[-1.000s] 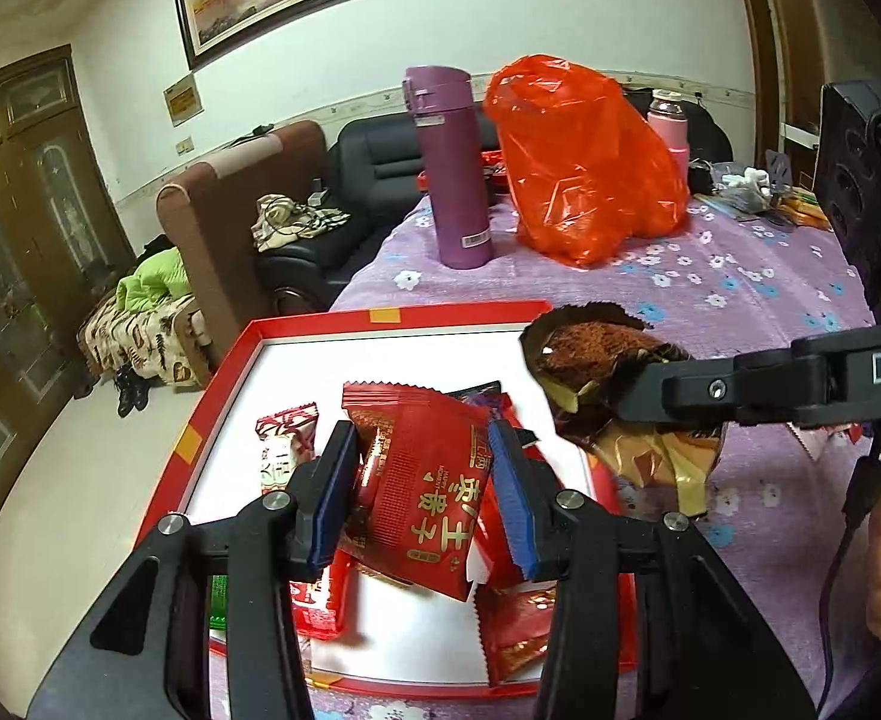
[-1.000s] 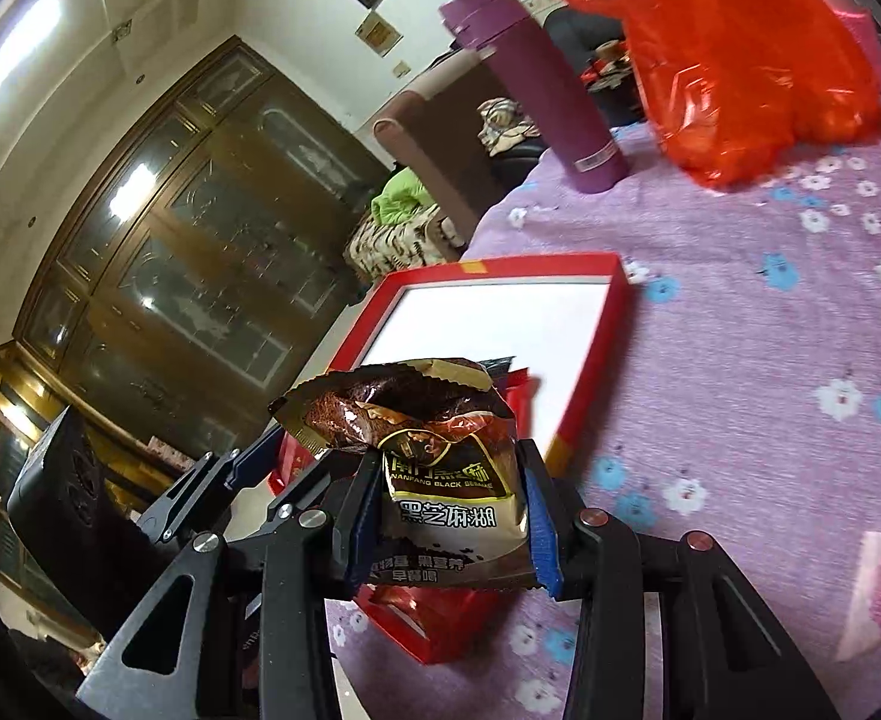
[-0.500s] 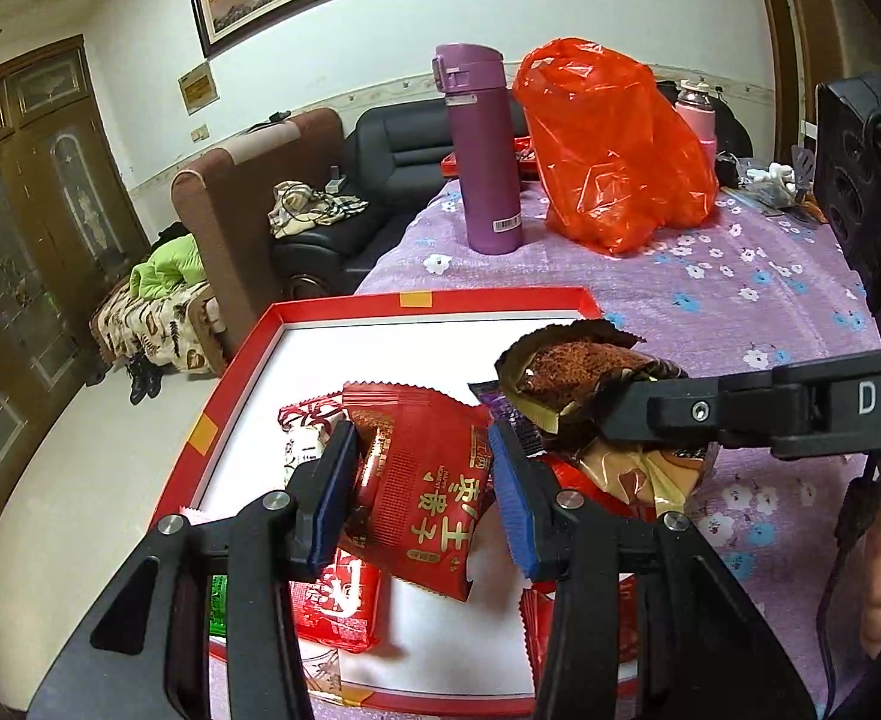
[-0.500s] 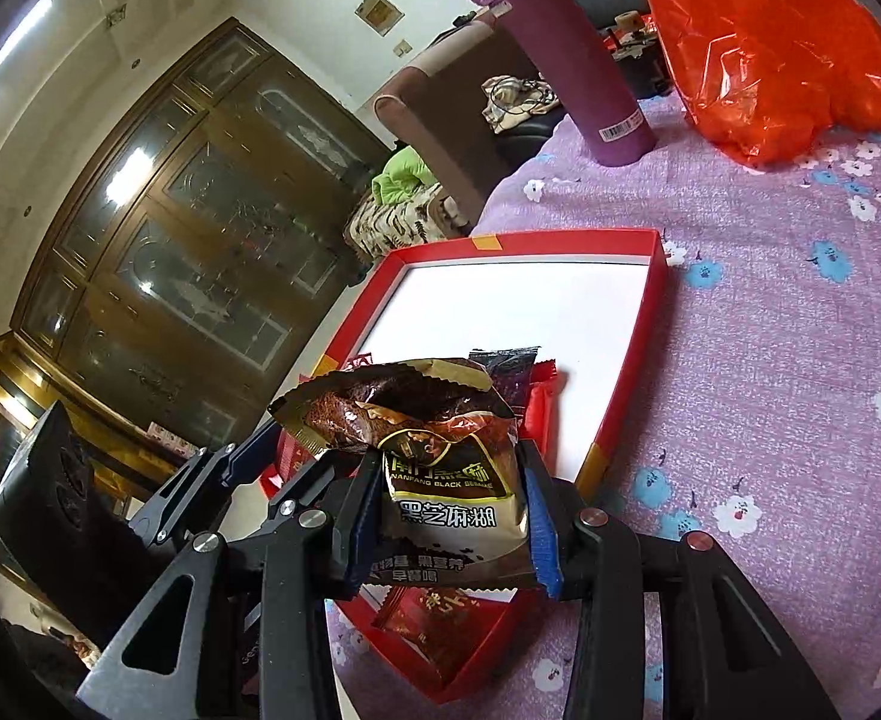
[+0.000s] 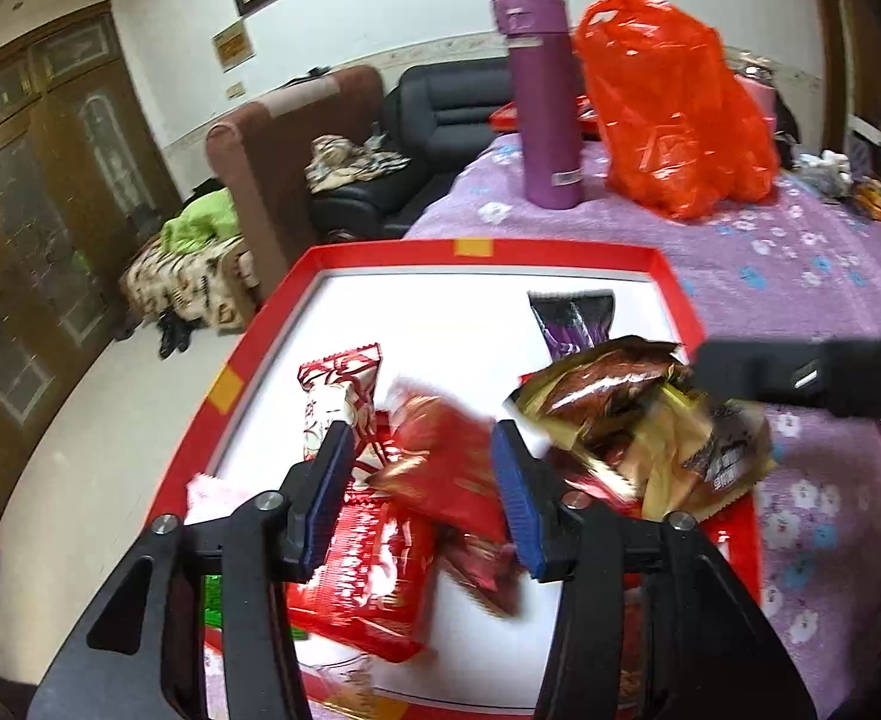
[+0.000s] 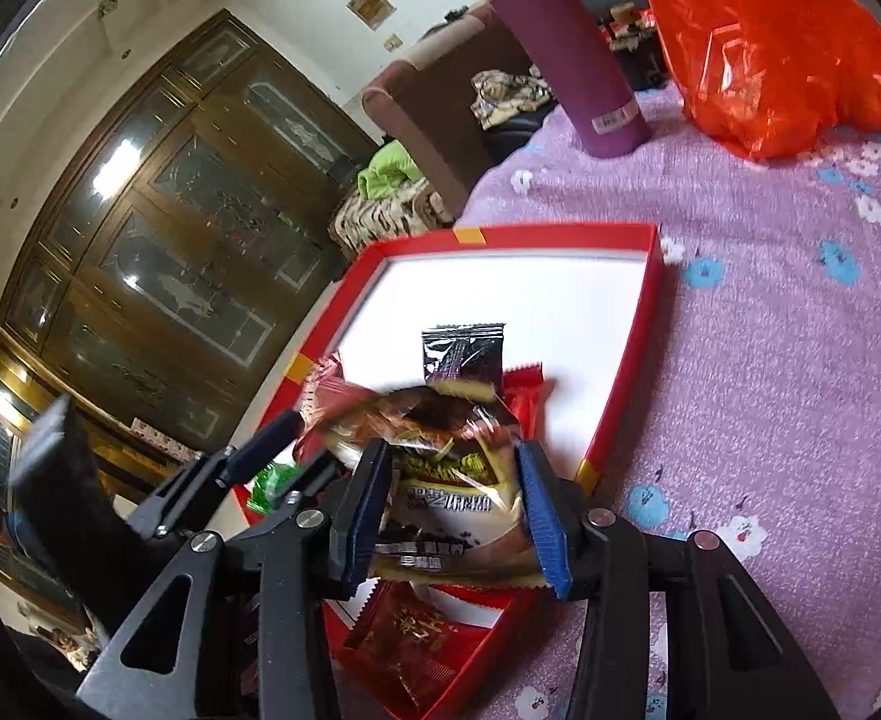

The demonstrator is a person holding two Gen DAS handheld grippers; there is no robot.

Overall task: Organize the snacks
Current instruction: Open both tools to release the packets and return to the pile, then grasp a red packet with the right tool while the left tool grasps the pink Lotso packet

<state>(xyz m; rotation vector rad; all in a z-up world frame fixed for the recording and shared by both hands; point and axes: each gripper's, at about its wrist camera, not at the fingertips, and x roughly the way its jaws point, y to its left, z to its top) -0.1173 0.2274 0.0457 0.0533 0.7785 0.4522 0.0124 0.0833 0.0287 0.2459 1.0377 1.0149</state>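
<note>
A red-rimmed tray [image 5: 560, 251] with a white floor sits on the purple flowered cloth; it also shows in the right wrist view [image 6: 626, 360]. My left gripper [image 5: 419, 462] stands open over the tray, and a blurred red snack packet [image 5: 452, 474] hangs loose between its fingers. My right gripper [image 6: 452, 498] has spread its jaws, and a blurred brown-and-gold sesame snack bag [image 6: 440, 468] sits between them; contact with the pads is unclear. The bag also shows in the left wrist view [image 5: 638, 420]. Several packets lie in the tray, among them a black one [image 5: 572, 318] and a red one [image 5: 374, 564].
A purple flask [image 5: 542, 102] and an orange plastic bag [image 5: 674, 102] stand on the table beyond the tray. A brown armchair [image 5: 284, 150] and a black sofa [image 5: 440, 114] are to the left. The table edge runs along the tray's left side.
My left gripper has opened and the red packet has slipped from its pads and tilted. My right gripper's jaws have widened around the sesame bag. Both have moved forward over the tray.
</note>
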